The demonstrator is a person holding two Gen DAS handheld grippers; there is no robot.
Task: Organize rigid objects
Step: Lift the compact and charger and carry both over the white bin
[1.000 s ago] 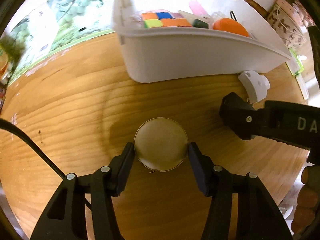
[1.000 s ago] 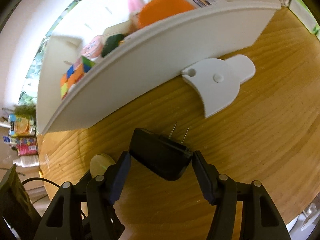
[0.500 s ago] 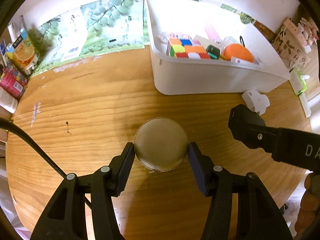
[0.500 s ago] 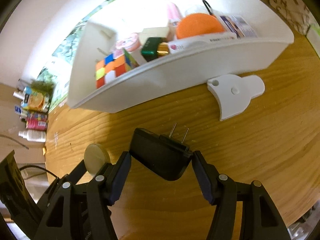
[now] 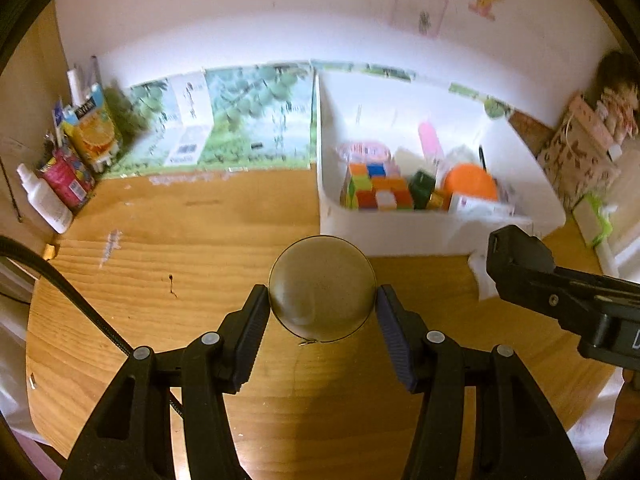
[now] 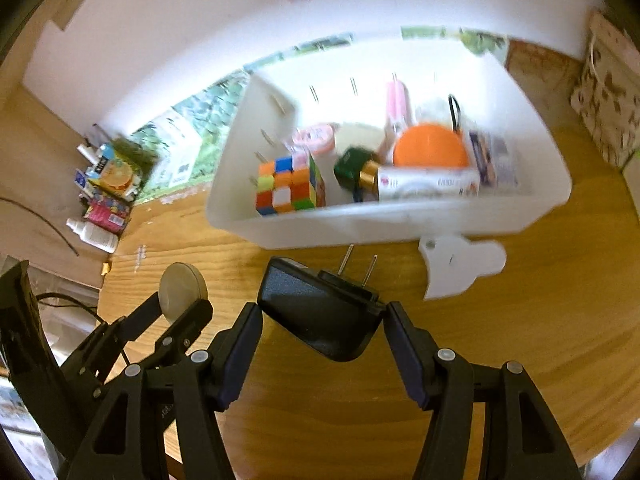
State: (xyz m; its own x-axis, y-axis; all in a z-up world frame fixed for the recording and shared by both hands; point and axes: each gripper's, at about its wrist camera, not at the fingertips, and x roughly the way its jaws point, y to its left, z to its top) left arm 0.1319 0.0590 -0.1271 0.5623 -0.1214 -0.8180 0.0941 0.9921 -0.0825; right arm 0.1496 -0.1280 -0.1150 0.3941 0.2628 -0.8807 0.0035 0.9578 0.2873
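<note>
Bench scene: left tool clamped on round tin, right tool on black plug adapter, both near white bin by the bench's far edge. Clear the rim before releasing.

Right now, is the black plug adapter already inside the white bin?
No, the right gripper holds the black plug adapter outside the white bin.

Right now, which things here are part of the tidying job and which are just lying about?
Part of the job:
round tin in the left gripper
black plug adapter in the right gripper
white bin
white plastic piece

Lying about:
juice carton
white bottle
patterned gift bag
</note>
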